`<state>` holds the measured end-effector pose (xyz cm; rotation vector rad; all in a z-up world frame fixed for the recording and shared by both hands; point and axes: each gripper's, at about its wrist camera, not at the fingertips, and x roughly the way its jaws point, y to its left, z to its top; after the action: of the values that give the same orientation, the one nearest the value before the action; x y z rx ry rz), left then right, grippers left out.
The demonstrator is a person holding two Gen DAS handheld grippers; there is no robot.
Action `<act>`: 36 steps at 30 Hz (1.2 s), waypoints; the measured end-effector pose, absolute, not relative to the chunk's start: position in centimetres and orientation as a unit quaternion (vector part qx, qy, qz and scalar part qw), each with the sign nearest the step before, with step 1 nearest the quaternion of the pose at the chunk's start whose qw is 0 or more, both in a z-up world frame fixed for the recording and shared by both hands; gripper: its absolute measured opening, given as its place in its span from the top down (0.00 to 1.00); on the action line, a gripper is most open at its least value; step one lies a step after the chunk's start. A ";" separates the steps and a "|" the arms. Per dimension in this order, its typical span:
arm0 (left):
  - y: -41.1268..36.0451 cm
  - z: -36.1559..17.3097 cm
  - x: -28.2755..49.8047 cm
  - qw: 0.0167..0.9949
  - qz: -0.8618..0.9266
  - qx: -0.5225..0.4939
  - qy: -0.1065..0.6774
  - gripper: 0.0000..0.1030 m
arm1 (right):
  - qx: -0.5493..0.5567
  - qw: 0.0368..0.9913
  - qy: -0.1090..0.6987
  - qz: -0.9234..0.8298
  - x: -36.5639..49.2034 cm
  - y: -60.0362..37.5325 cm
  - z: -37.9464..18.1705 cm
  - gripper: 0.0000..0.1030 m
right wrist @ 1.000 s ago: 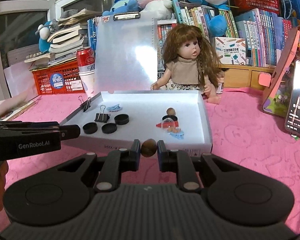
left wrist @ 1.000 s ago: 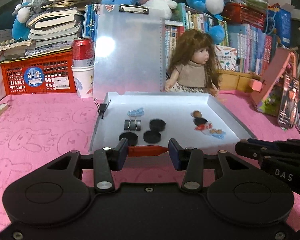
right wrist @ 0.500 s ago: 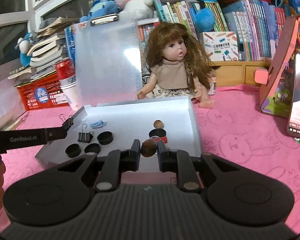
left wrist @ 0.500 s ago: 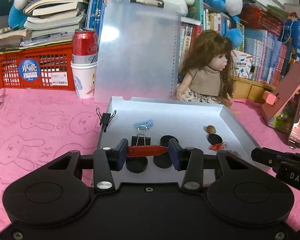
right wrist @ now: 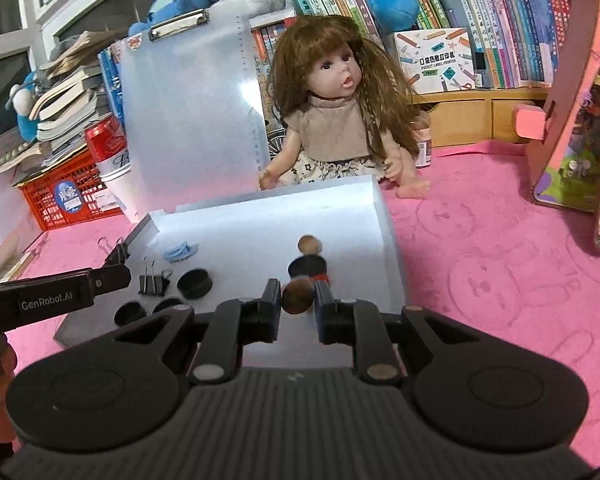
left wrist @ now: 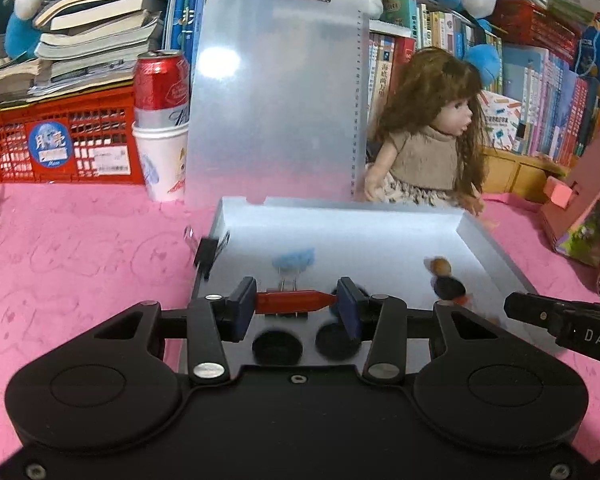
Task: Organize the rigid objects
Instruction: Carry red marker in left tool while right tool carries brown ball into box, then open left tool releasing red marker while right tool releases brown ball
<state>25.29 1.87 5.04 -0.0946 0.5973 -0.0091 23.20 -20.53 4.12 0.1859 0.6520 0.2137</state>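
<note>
My left gripper (left wrist: 296, 304) is shut on a red pointed stick (left wrist: 296, 300), held crosswise above the near left part of the grey tray (left wrist: 340, 216). My right gripper (right wrist: 297, 300) is shut on a brown ball (right wrist: 297, 299) above the tray's near right part (right wrist: 384, 216). In the tray lie black caps (right wrist: 195, 283), a black binder clip (right wrist: 153, 283), a blue clip (right wrist: 179, 251), another brown ball (right wrist: 309, 245) and a black cap with a red piece (right wrist: 307, 267). Another binder clip (left wrist: 207, 251) sits on the tray's left rim.
A doll (right wrist: 336, 120) sits behind the tray. A clear clipboard (left wrist: 276, 96) stands upright at the tray's back. A red can on a paper cup (left wrist: 162, 124) and a red crate (left wrist: 60, 140) are at back left. A pink box (right wrist: 568, 112) stands at right.
Both grippers have moved forward over the tray, still holding their objects. The tray's contents now appear closer and lower in both views.
</note>
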 end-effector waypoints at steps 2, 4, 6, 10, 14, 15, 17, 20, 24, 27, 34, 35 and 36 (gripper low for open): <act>2.0 5.3 26.9 0.952 -0.007 -0.054 0.300 0.59 | 0.102 0.933 0.329 0.104 24.9 -20.6 4.3 0.79; 2.1 5.5 28.3 0.951 -0.013 -0.061 0.301 0.59 | 0.114 0.929 0.337 0.100 26.5 -20.7 4.4 0.79; 2.0 5.5 29.7 0.951 -0.022 -0.061 0.303 0.59 | 0.123 0.925 0.345 0.098 28.0 -20.8 4.4 0.79; 1.9 4.9 32.3 0.945 -0.019 -0.062 0.321 0.59 | 0.141 0.918 0.359 0.095 30.7 -20.8 4.1 0.79; 1.7 3.8 34.1 0.940 -0.012 -0.064 0.334 0.59 | 0.131 0.919 0.362 0.083 32.7 -20.1 3.7 0.79; 1.6 3.5 34.5 0.940 -0.010 -0.065 0.336 0.59 | 0.128 0.919 0.365 0.080 33.2 -20.0 3.5 0.79; 1.4 2.9 35.1 0.938 -0.010 -0.068 0.340 0.59 | 0.126 0.918 0.369 0.072 34.0 -19.7 3.0 0.79; 1.2 2.4 35.5 0.937 -0.012 -0.066 0.344 0.59 | 0.125 0.917 0.372 0.065 34.7 -19.4 2.3 0.79; 0.9 1.8 36.0 0.935 -0.014 -0.061 0.349 0.59 | 0.116 0.915 0.380 0.066 35.2 -18.8 1.5 0.79; 1.0 1.8 36.1 0.935 -0.013 -0.060 0.350 0.59 | 0.110 0.915 0.383 0.068 35.4 -18.6 1.0 0.79; 0.5 1.5 36.5 0.933 -0.008 -0.042 0.358 0.59 | 0.110 0.914 0.385 0.067 35.6 -18.6 0.7 0.79; 0.5 1.5 36.5 0.933 -0.008 -0.040 0.357 0.59 | 0.112 0.913 0.386 0.067 35.6 -18.7 0.6 0.79; 0.5 1.5 36.5 0.933 -0.008 -0.039 0.357 0.59 | 0.115 0.913 0.387 0.066 35.6 -18.8 0.6 0.79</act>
<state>36.48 0.46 1.50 -0.0797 0.7311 -0.0155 35.60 -18.79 0.57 0.2360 0.7972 0.1363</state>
